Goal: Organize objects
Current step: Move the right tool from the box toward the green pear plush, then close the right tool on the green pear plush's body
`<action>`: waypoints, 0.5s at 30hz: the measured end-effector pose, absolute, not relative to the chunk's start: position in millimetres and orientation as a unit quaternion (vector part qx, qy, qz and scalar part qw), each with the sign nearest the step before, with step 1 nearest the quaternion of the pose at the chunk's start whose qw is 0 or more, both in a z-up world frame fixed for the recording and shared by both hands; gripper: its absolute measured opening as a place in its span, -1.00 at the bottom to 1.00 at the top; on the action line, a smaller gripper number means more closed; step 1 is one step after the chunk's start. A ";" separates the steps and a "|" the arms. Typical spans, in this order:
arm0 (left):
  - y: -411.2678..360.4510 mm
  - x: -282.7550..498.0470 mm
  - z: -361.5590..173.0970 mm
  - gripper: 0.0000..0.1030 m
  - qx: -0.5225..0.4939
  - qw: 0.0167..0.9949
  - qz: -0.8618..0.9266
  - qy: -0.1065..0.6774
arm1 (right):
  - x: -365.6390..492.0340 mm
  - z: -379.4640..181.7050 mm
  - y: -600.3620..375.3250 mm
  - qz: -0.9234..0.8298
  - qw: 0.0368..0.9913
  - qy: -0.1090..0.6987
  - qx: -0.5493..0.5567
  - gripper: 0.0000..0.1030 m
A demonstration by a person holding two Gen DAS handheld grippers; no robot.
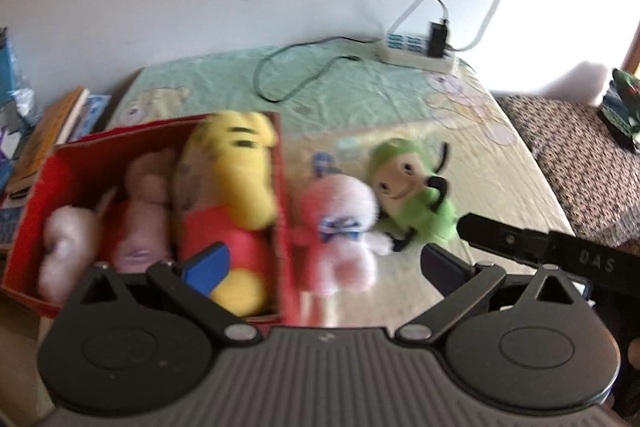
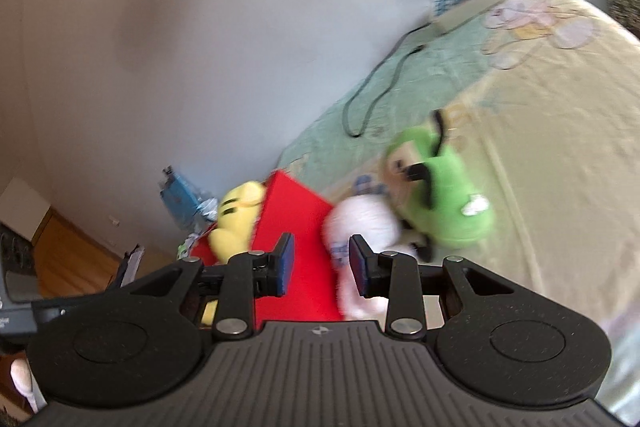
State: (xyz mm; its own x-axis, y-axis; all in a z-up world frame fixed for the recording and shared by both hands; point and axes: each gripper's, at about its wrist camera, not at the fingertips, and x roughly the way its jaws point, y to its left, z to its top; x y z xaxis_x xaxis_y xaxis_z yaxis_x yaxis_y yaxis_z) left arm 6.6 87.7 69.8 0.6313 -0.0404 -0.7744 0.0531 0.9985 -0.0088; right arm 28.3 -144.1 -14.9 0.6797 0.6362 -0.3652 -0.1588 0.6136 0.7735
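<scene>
A red box [image 1: 36, 227] on the bed holds a yellow bear in a red shirt [image 1: 236, 187] and two pinkish plush toys [image 1: 140, 211]. Just right of the box lie a pink-and-white plush with a blue bow [image 1: 344, 223] and a green plush [image 1: 420, 195]. My left gripper [image 1: 326, 263] is open wide above the box's right wall, holding nothing. In the right wrist view my right gripper [image 2: 320, 267] hovers with a narrow gap and nothing between its pads, facing the red box [image 2: 296, 227] and the white plush [image 2: 360, 223]. The green plush [image 2: 444, 199] lies beyond it. Its black body [image 1: 520, 243] shows at the right of the left wrist view.
A power strip [image 1: 416, 55] with a black charger and cables lies at the far edge of the bed against the wall. Books [image 1: 48, 139] are stacked left of the box. A patterned cushion [image 1: 568, 155] sits to the right. The sheet [image 1: 500, 179] right of the toys is bare.
</scene>
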 end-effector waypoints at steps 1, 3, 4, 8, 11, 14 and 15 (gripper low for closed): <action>80.9 6.6 67.9 0.95 0.010 0.902 -0.030 0.430 | 27.9 -17.8 -150.1 0.233 0.837 0.324 0.375 -0.33; 68.2 9.2 61.6 0.95 0.016 0.900 -0.038 0.434 | 28.1 -23.9 -161.6 0.224 0.834 0.329 0.382 -0.33; 62.9 10.4 58.4 0.95 0.019 0.899 -0.042 0.436 | 29.5 -26.6 -165.9 0.221 0.832 0.333 0.386 -0.32; 46.0 20.8 41.1 0.95 0.011 0.893 -0.063 0.445 | 30.1 -38.4 -181.5 0.213 0.827 0.342 0.393 -0.23; 36.7 29.6 24.1 0.95 -0.001 0.888 -0.078 0.453 | 35.0 -44.2 -189.3 0.212 0.827 0.349 0.388 -0.22; 26.0 40.4 5.0 0.95 -0.004 0.881 -0.090 0.465 | 44.7 -48.4 -195.6 0.212 0.830 0.354 0.375 -0.21; 22.7 44.3 -0.9 0.95 -0.004 0.880 -0.092 0.467 | 48.6 -49.4 -197.2 0.213 0.830 0.355 0.374 -0.19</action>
